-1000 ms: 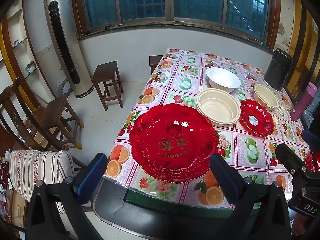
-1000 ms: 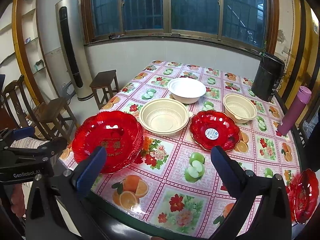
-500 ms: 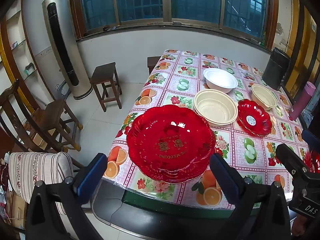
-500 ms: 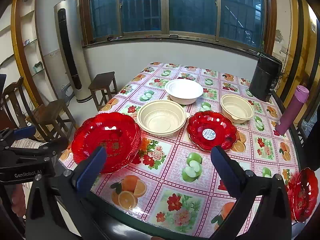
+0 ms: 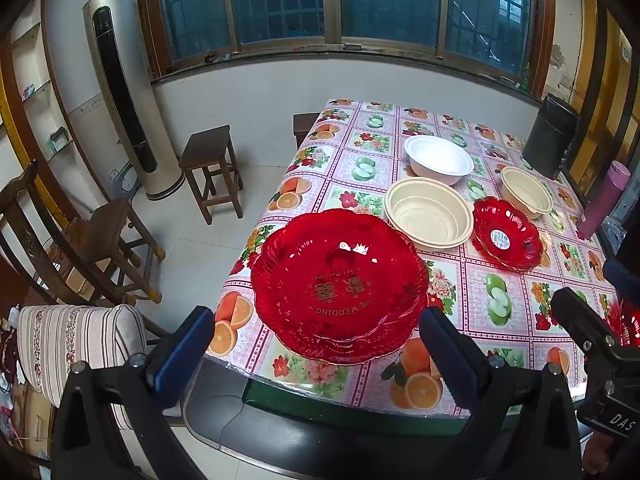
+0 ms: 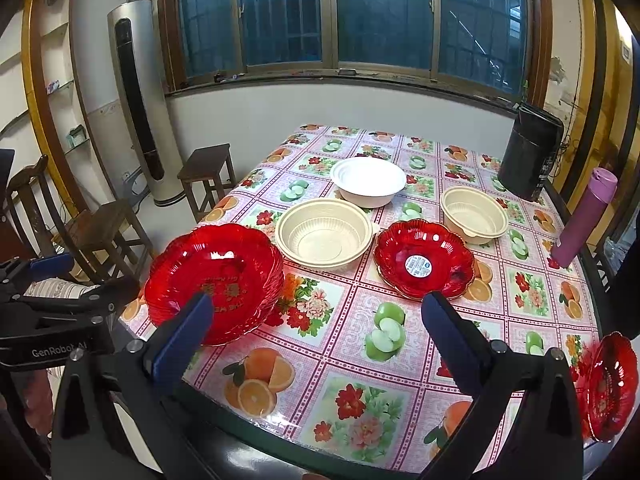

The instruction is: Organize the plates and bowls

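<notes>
While both claws are held wide apart and empty above the near edge, plates and bowls are seen spread over the counter.

On the counter, covered with a fruit-and-flower patterned plastic cloth, a stack of large red scalloped plastic plates is set at the near left corner, framed between the blue pads of the left claw. Just beyond it a wide cream plastic bowl is placed, with a white round bowl behind it. A small red scalloped plate with a white sticker lies beside the cream bowl, ahead of the right claw, and a smaller cream bowl is found further right. Another small red plate is seen at the near right edge, tilted. A purple flask and a black cylindrical container are stood along the right side.
</notes>
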{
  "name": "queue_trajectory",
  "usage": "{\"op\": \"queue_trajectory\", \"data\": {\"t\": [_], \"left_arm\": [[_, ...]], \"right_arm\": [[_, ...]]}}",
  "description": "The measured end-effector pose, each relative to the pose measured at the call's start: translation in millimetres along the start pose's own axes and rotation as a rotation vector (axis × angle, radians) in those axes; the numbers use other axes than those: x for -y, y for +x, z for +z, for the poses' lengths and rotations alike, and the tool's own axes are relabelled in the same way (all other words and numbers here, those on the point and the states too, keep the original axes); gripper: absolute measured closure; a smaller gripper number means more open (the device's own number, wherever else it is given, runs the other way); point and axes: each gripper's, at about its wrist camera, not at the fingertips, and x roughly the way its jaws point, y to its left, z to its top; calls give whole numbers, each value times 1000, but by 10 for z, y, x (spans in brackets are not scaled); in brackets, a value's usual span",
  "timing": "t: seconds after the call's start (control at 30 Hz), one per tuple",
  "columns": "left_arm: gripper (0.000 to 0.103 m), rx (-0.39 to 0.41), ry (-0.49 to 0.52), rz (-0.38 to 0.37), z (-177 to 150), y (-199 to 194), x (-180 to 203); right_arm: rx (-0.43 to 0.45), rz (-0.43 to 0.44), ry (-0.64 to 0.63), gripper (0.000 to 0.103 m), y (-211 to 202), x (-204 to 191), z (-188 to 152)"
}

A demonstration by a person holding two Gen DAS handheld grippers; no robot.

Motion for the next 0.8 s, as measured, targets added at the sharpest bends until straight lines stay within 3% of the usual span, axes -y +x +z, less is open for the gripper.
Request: {"op": "queue_trajectory", "data": {"t": [0.8], "left_arm": [[0,-5,10,-2,25,18,44]], "right_arm": [[1,0,4,0,-11,-41,0]]}}
